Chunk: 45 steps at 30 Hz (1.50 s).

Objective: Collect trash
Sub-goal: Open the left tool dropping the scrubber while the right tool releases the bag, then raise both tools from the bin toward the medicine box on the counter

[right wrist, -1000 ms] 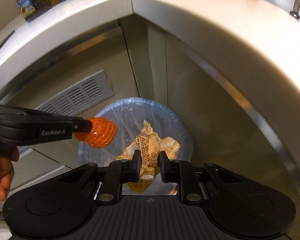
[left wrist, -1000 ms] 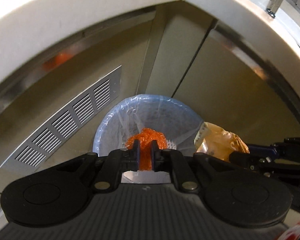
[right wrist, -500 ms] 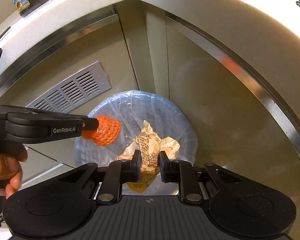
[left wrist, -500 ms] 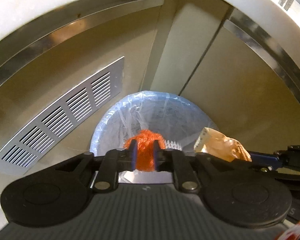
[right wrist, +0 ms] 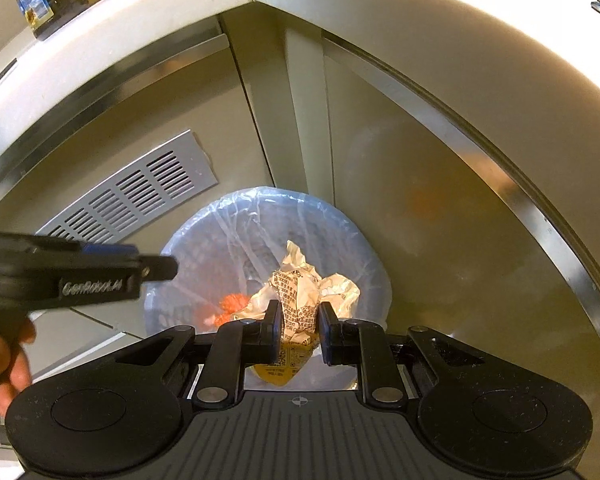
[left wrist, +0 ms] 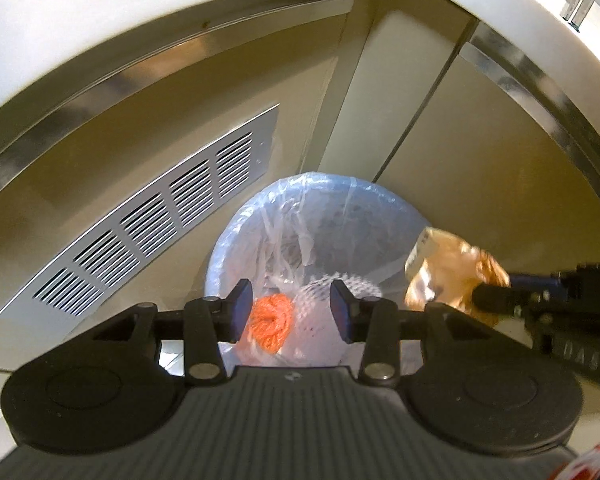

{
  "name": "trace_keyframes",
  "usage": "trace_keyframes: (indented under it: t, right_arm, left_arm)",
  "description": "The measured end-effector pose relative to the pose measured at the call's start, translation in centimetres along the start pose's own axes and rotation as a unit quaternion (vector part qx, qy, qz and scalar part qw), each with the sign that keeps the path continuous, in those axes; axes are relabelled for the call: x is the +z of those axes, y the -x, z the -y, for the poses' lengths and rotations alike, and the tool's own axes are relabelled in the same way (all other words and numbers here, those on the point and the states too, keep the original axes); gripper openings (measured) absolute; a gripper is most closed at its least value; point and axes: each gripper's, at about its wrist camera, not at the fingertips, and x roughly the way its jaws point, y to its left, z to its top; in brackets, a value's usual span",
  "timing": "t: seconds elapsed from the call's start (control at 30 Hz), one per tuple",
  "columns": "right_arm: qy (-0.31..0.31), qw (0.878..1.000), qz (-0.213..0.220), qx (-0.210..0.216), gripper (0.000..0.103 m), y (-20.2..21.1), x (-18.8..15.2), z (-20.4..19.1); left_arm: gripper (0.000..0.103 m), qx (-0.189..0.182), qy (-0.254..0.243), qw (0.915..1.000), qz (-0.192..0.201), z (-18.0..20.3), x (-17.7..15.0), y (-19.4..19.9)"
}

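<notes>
Left gripper (left wrist: pixel 292 310) spread wide; right gripper (right wrist: pixel 299 326) clamped.

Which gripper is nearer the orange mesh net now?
Left. The left gripper hangs open right above the orange mesh net in the bin; the right gripper is off to its right, clamping the crumpled wrapper.

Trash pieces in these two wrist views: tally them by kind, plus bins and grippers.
Orange mesh net, loose in the bin: 1
White foam net sleeve, in the bin: 1
Crumpled tan paper wrapper, held by the right gripper: 1
Blue bag-lined round bin: 1
Grippers, with the open left gripper: 2
Total: 6
</notes>
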Motion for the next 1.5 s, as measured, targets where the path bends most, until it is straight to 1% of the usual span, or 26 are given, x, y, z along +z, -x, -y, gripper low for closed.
trace_keyframes:
  t: [0.17, 0.27, 0.33, 0.4, 0.43, 0.5, 0.63, 0.73, 0.83, 1.03, 1.17, 1.37, 1.5]
  right_arm:
    - [-0.005, 1.0, -0.001, 0.008, 0.019, -0.5, 0.2, -0.1]
    - [-0.013, 1.0, 0.0, 0.025, 0.02, -0.8, 0.2, 0.0]
    - [-0.018, 0.999, 0.003, 0.034, 0.03, -1.1, 0.3, -0.1]
    - [-0.021, 0.999, 0.01, 0.027, 0.05, -1.2, 0.2, -0.1]
    - [-0.023, 0.999, 0.011, 0.027, 0.052, -1.2, 0.2, -0.1]
    - [-0.025, 0.999, 0.008, 0.029, 0.052, -1.2, 0.1, -0.3]
    - [-0.021, 1.0, 0.002, 0.021, 0.052, -0.6, 0.1, -0.4]
    - [-0.023, 1.0, 0.001, 0.014, 0.052, 0.2, 0.1, -0.5]
    - [-0.023, 1.0, 0.01, 0.011, 0.052, 1.3, 0.3, -0.6]
    - [-0.025, 0.999, 0.048, 0.005, 0.052, 4.7, 1.6, -1.4]
    - [-0.027, 0.996, 0.08, 0.002, 0.052, 7.3, 2.8, -2.0]
    - [-0.035, 0.99, 0.134, -0.001, 0.052, 10.8, 4.3, -2.5]
    - [-0.046, 0.985, 0.166, -0.011, 0.052, 12.8, 4.9, -2.4]
  left_arm:
    - [0.038, 0.01, 0.008, 0.9999, -0.001, -1.1, -0.8, 0.8]
    - [0.038, 0.014, 0.011, 0.9998, 0.001, -1.6, -1.2, 1.2]
    - [0.038, 0.015, 0.011, 0.9998, 0.001, -1.9, -1.3, 1.4]
    - [0.039, 0.017, 0.01, 0.9998, 0.003, -2.1, -1.6, 1.5]
    - [0.038, 0.018, 0.01, 0.9998, 0.003, -2.2, -1.7, 1.5]
    - [0.039, 0.019, 0.011, 0.9998, 0.002, -2.4, -1.9, 1.7]
    - [0.039, 0.016, 0.007, 0.9998, 0.003, -2.5, -2.1, 2.1]
    - [0.04, 0.01, 0.002, 0.9999, 0.008, -2.4, -2.1, 2.7]
    - [0.04, -0.001, -0.004, 0.9998, 0.018, -2.1, -1.7, 3.8]
    - [0.041, -0.025, -0.025, 0.9979, 0.054, -0.9, -0.1, 6.8]
    - [0.041, -0.042, -0.04, 0.9947, 0.084, 0.0, 1.3, 9.2]
    - [0.041, -0.061, -0.061, 0.9888, 0.122, 1.1, 3.4, 12.0]
    - [0.041, -0.066, -0.069, 0.9851, 0.143, 1.1, 4.9, 13.5]
